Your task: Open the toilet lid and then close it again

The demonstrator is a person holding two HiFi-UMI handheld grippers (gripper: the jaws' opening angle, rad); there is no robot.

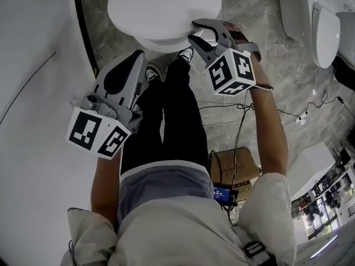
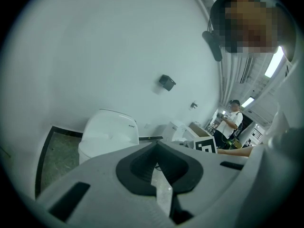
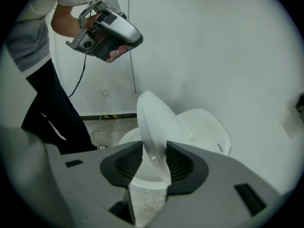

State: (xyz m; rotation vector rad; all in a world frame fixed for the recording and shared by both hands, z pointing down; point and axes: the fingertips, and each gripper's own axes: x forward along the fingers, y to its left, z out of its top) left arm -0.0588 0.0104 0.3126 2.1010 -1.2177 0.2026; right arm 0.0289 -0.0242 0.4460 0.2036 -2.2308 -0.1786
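lid (image 3: 153, 122) half-raised, rim clamped in right claw (image 3: 154, 164) | its edge is seen running up and away, hinge beyond | left claw (image 2: 156, 152) shut, empty, farther off

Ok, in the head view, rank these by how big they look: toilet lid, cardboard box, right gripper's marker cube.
1. toilet lid.
Tied: right gripper's marker cube and cardboard box look alike; the cube is nearer the camera.
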